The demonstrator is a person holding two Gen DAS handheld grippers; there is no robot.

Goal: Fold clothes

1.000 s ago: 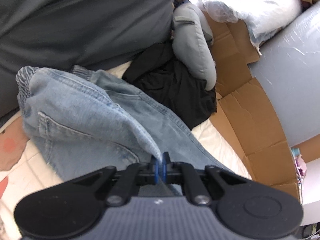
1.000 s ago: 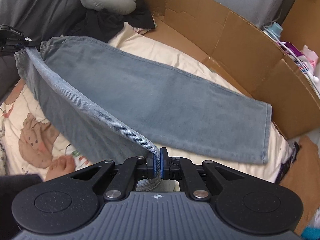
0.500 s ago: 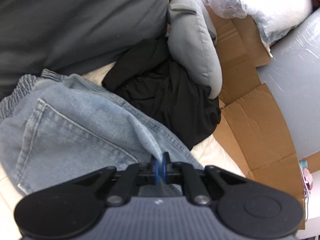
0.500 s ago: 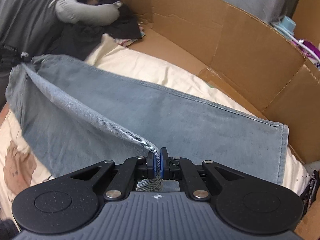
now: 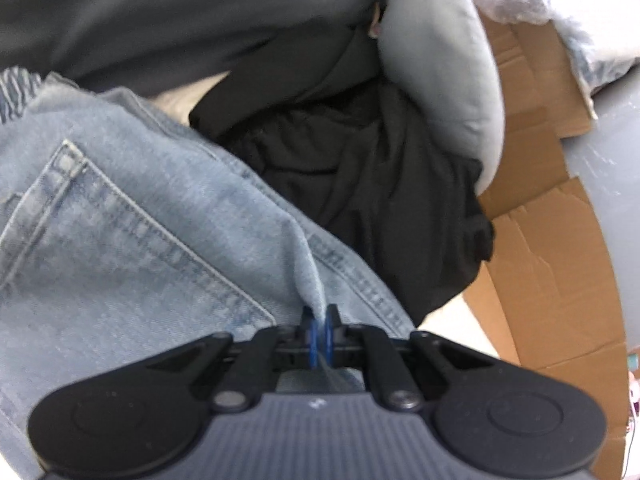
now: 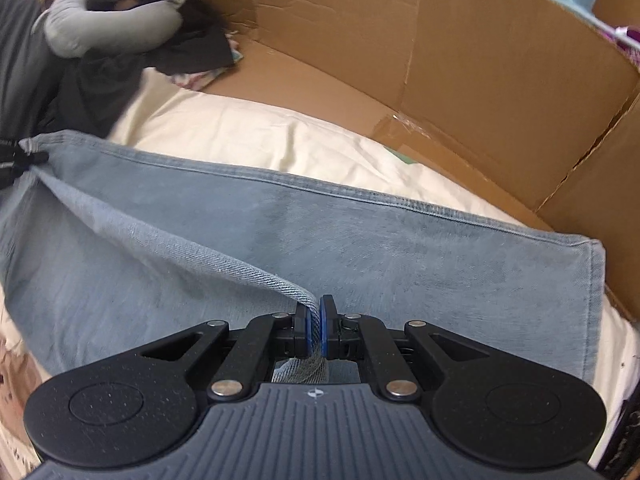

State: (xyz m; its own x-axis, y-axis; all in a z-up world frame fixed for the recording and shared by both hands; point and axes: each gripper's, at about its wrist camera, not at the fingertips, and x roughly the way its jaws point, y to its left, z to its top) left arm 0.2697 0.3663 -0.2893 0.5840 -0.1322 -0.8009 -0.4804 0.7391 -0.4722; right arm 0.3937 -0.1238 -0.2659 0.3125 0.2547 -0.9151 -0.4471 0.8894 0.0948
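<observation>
Light-blue denim jeans (image 6: 360,248) lie on the cream bedsheet (image 6: 280,136), pinched at both ends.
Left gripper (image 5: 320,326) and right gripper (image 6: 314,326), both angled steeply down, each clamp a denim fold; brown cardboard wall (image 6: 460,60) behind.

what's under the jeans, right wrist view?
Under the jeans: a cream sheet, showing past the far edge and the hem. Whatever lies directly beneath the denim is covered.

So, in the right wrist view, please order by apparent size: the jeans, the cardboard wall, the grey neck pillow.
1. jeans and cardboard wall: both look alike in size, and the jeans are nearer, so I leave them unranked.
2. grey neck pillow: clearly smallest.
</observation>
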